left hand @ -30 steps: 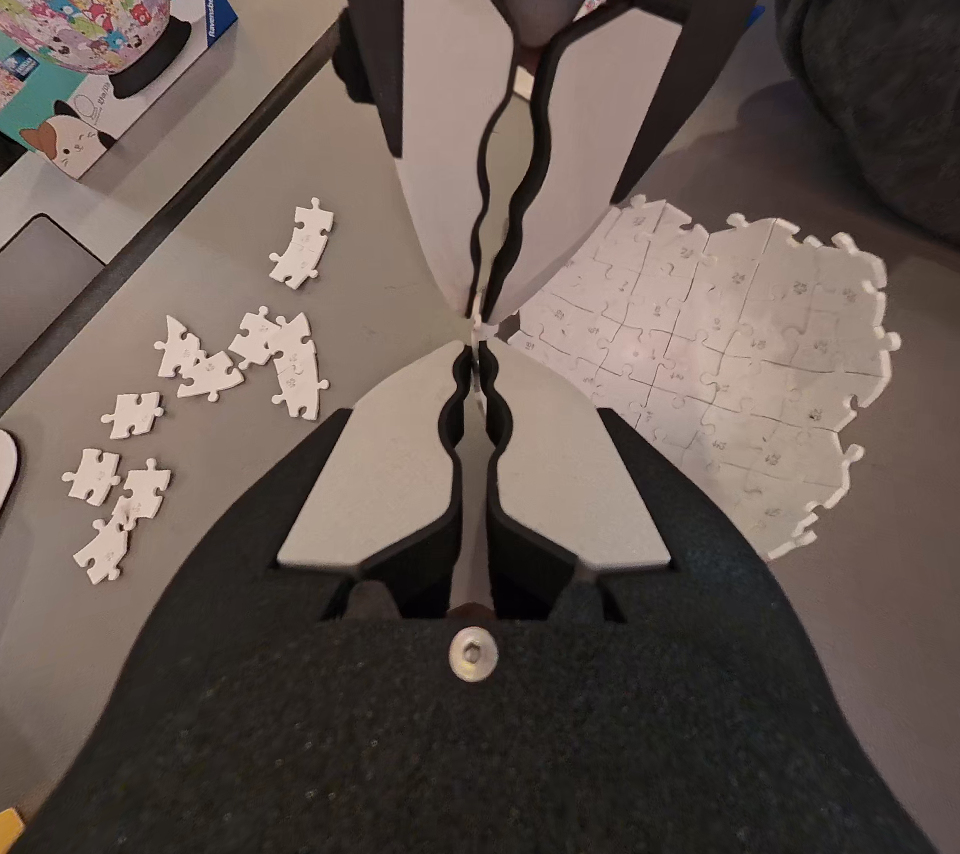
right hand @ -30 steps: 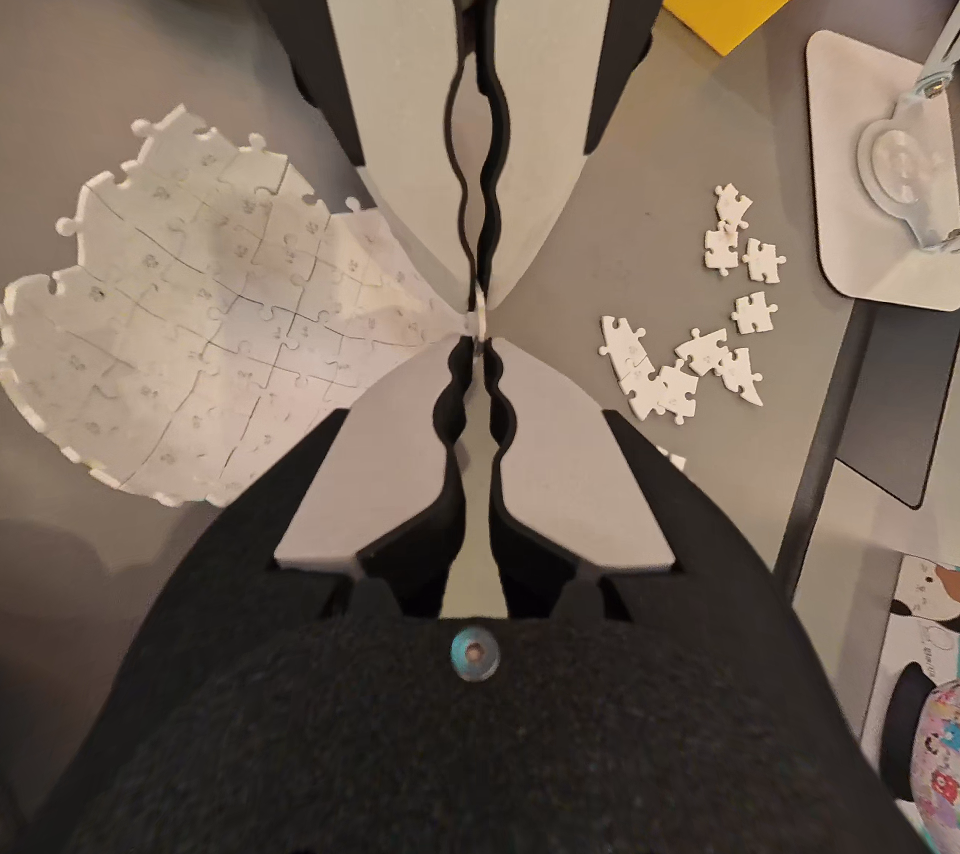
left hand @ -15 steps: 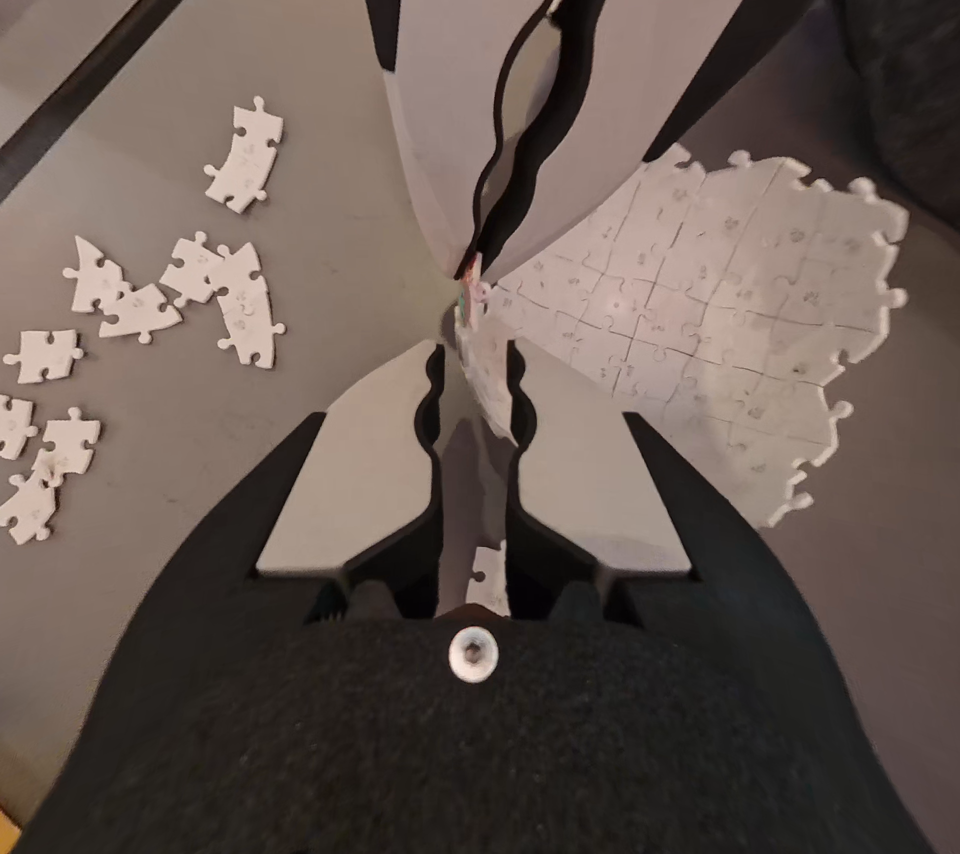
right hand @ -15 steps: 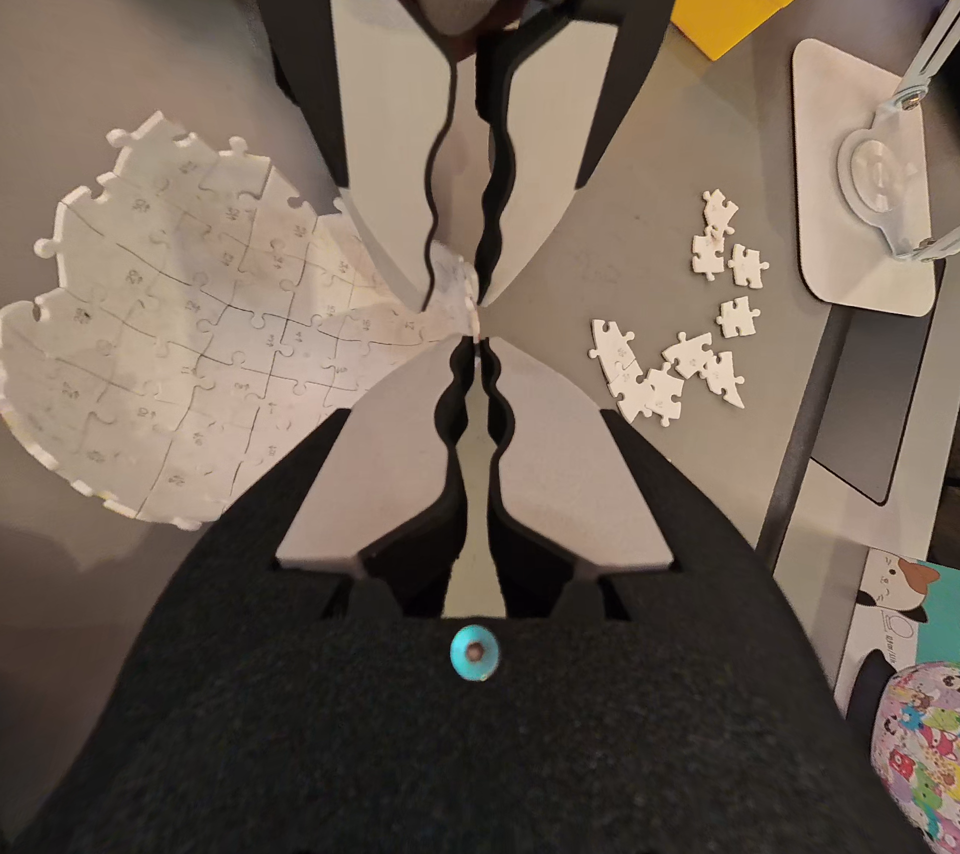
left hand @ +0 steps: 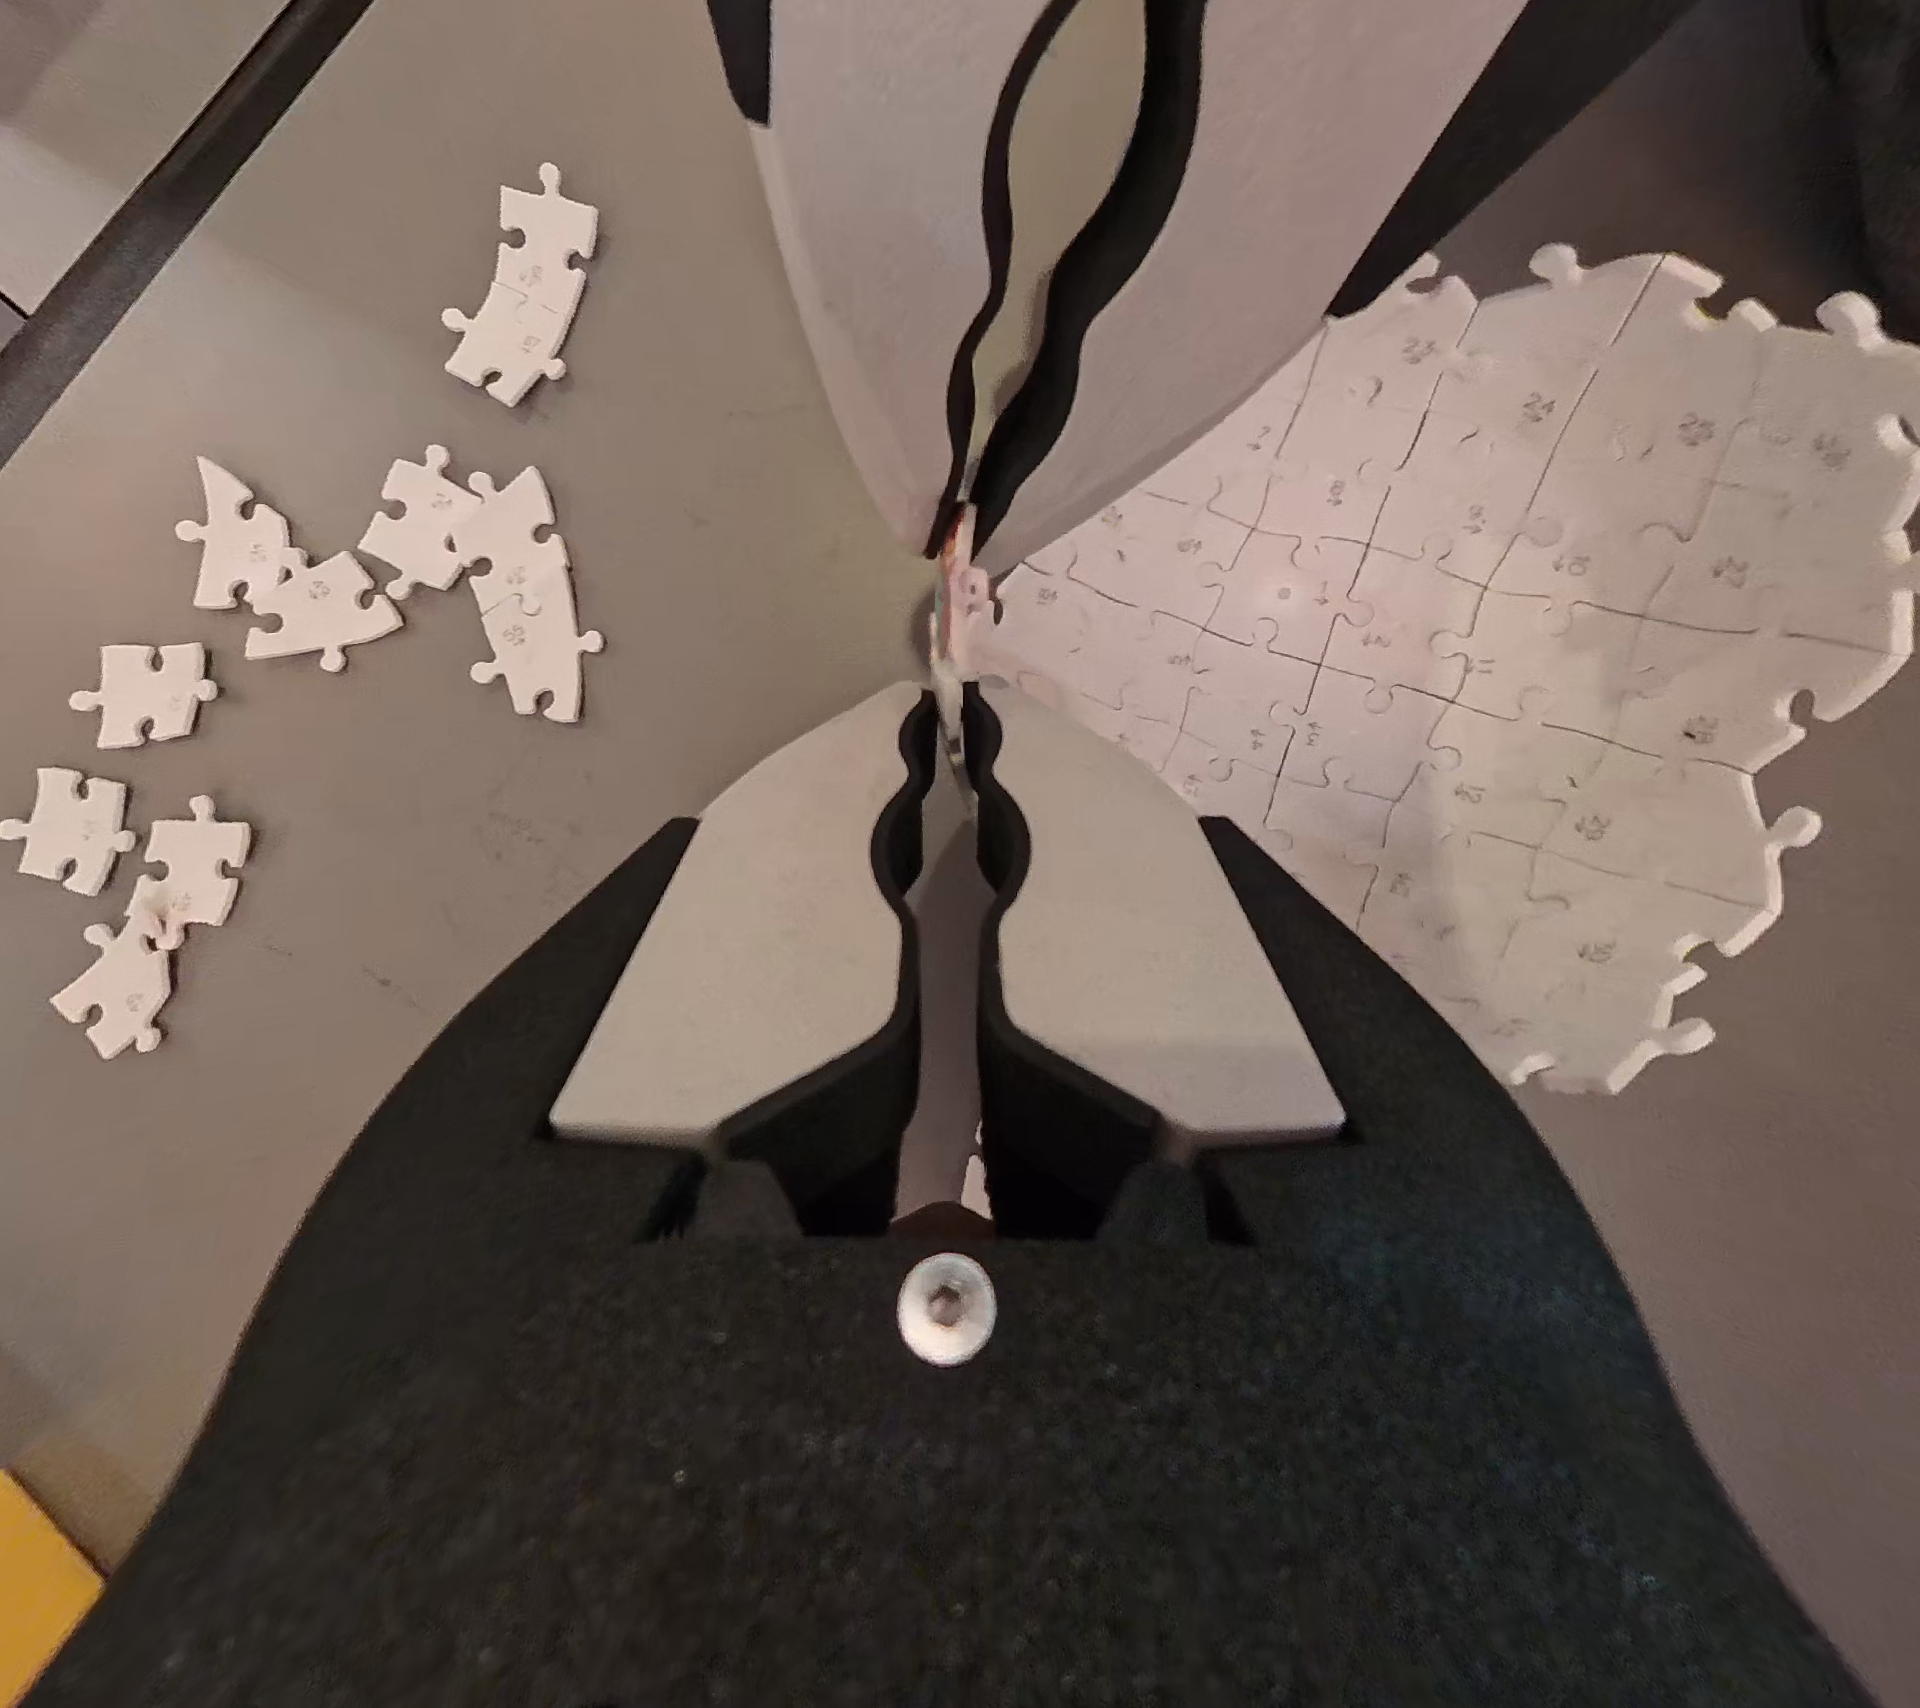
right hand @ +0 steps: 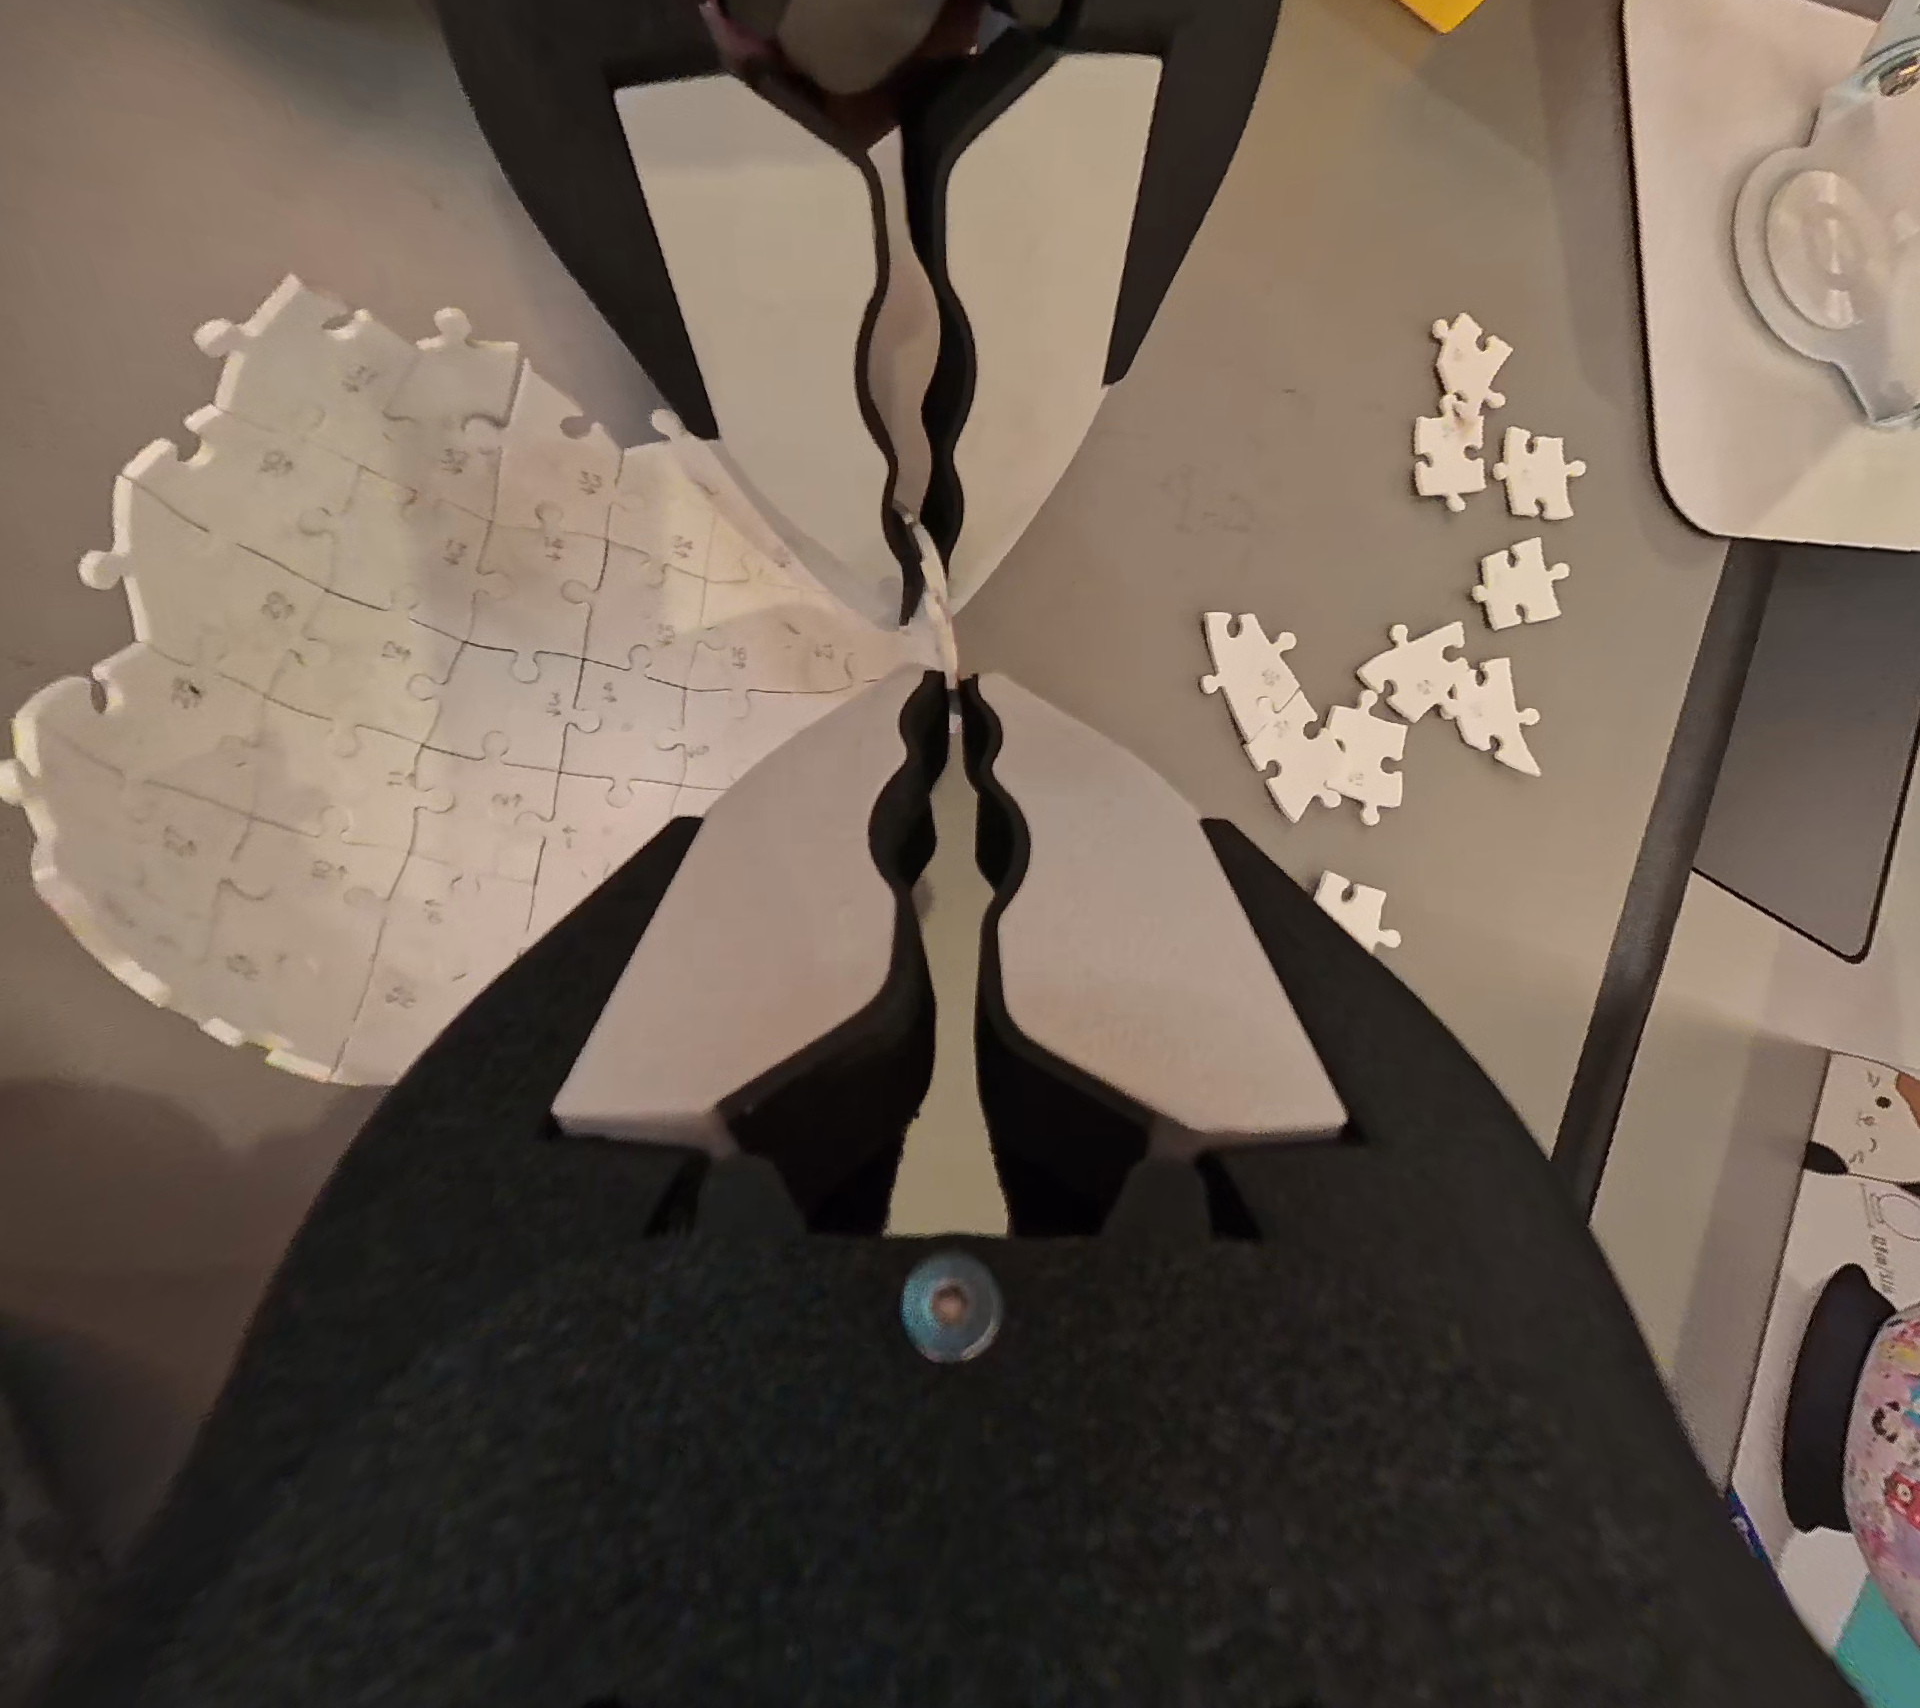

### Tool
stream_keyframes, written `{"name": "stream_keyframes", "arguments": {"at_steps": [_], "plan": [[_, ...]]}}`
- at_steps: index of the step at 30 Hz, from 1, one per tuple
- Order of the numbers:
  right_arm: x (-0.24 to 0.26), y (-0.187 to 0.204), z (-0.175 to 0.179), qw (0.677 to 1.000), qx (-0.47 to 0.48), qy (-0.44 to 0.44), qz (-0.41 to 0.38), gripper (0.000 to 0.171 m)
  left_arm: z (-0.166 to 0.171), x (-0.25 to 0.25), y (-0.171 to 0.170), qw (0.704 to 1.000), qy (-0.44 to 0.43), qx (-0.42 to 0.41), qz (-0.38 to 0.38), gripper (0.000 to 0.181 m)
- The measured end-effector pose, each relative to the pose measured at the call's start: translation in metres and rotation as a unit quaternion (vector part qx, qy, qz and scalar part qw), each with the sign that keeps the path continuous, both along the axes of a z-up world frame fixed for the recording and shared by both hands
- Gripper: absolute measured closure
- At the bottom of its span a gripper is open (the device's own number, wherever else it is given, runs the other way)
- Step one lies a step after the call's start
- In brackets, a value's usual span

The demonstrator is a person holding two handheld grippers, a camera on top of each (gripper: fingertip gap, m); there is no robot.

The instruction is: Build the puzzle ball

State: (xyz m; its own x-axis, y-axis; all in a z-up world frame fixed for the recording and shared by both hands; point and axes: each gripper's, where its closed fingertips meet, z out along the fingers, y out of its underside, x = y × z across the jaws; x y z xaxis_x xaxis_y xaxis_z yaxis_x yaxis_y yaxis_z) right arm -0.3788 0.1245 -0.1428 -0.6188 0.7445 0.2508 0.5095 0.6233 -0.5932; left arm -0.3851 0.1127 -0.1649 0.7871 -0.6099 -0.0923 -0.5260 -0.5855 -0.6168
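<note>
Curved white puzzle shell (left hand: 1507, 650), numbered backs up, edge pinched between both tongs

R claw (right hand: 948, 690) pinching puzzle shell (right hand: 416, 692) edge, L claw (right hand: 914, 578) opposite

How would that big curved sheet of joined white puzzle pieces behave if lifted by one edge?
The joined sheet is probably light and thin. It likely flexes rather than stays rigid, since it already curves like a shell. Its many interlocked seams could pop apart if bent, so it seems fragile.

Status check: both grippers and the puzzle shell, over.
Left hand-held gripper and right hand-held gripper tip to tip, both shut on assembled puzzle section. Loose pieces on table, clear of the work.
</note>
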Motion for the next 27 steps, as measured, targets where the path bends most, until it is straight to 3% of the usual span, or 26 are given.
{"name": "stream_keyframes", "arguments": {"at_steps": [27], "plan": [[-0.0052, 0.0033, -0.0016, 0.999, 0.023, -0.025, -0.033, 0.167, -0.0017, -0.0021, 0.0007, 1.000, -0.013, -0.006, 0.003, 0.177]]}}
